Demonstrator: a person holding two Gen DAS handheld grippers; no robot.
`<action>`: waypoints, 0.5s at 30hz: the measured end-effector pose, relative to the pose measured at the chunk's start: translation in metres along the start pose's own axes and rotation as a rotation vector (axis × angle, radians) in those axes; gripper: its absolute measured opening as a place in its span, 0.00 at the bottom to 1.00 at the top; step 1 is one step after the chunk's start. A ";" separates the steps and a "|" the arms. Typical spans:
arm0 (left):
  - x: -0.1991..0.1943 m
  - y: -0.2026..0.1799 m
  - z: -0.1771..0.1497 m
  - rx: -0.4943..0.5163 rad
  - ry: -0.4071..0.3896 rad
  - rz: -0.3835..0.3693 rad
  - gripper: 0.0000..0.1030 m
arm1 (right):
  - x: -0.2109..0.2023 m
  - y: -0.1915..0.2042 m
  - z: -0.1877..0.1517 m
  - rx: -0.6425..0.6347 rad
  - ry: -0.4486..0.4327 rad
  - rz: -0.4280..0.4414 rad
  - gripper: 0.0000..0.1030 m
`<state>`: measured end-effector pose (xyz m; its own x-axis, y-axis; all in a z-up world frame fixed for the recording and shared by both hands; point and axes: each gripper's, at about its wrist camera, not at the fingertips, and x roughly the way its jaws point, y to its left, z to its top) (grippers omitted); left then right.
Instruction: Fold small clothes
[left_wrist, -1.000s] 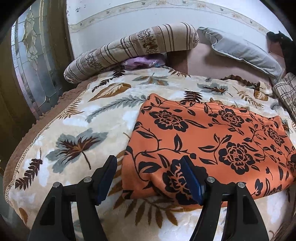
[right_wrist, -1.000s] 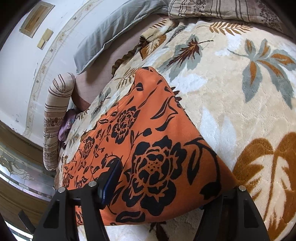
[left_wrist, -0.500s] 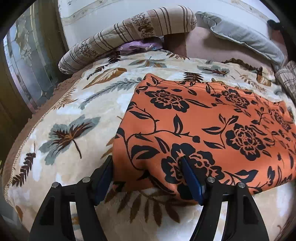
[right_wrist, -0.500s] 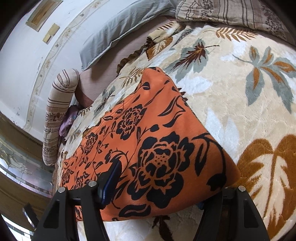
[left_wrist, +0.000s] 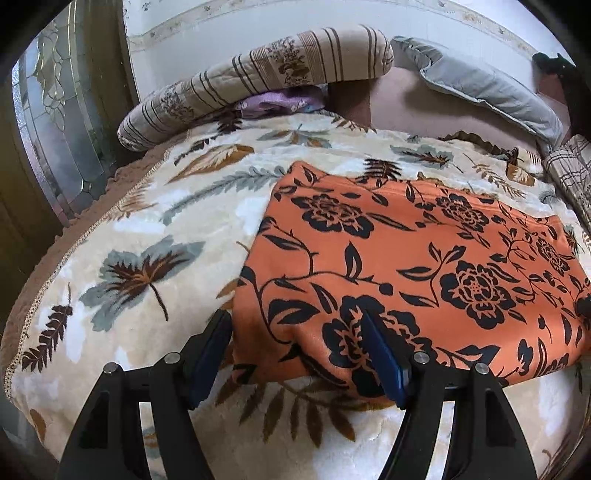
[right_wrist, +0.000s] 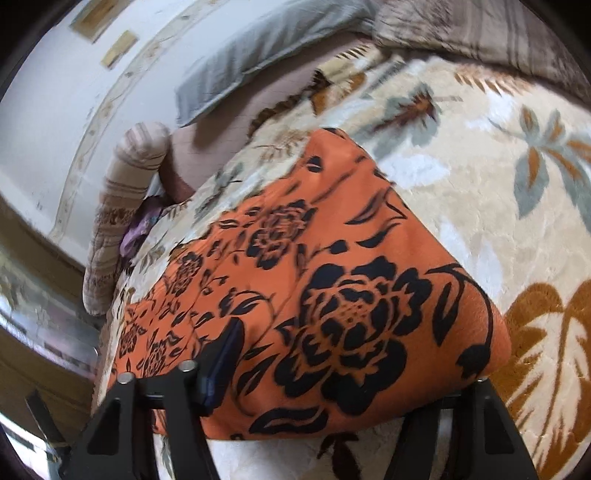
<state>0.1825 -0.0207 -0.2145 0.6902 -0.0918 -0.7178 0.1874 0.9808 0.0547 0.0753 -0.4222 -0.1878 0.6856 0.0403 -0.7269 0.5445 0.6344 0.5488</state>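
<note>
My left hand-held gripper (left_wrist: 295, 350) is spread wide, its jaws straddling the near left corner of the orange floral garment (left_wrist: 406, 266): one blue pad lies just off the cloth's left edge, the other rests on top of the fabric. My right hand-held gripper (right_wrist: 332, 369) is also spread; its left finger sits on the garment (right_wrist: 314, 295), and the near right corner of the cloth drapes over the other finger and hides its tip. Neither pinches the fabric that I can see.

The garment lies flat, folded into a rough rectangle, on the leaf-print blanket (left_wrist: 129, 266) that covers the bed. Farther back, a striped bolster (left_wrist: 258, 77) leans along the head of the bed with a bit of purple cloth (left_wrist: 280, 101) tucked under it, and a grey pillow (left_wrist: 487, 88) lies to its right. Behind them is a white wall (left_wrist: 221, 18).

No writing, brand or label is readable anywhere; the right view is blurred.
</note>
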 end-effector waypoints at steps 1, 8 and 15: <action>0.002 0.000 -0.001 0.001 0.010 -0.001 0.71 | 0.002 -0.005 0.001 0.025 0.005 0.006 0.36; 0.015 -0.001 -0.005 0.013 0.068 -0.003 0.72 | 0.002 -0.015 0.000 0.121 -0.004 0.036 0.33; 0.009 0.031 0.003 -0.110 0.065 -0.036 0.75 | 0.001 -0.035 0.009 0.301 0.018 0.100 0.35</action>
<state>0.1963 0.0085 -0.2172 0.6374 -0.1191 -0.7612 0.1310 0.9903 -0.0453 0.0614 -0.4508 -0.2041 0.7357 0.1059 -0.6690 0.5953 0.3698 0.7133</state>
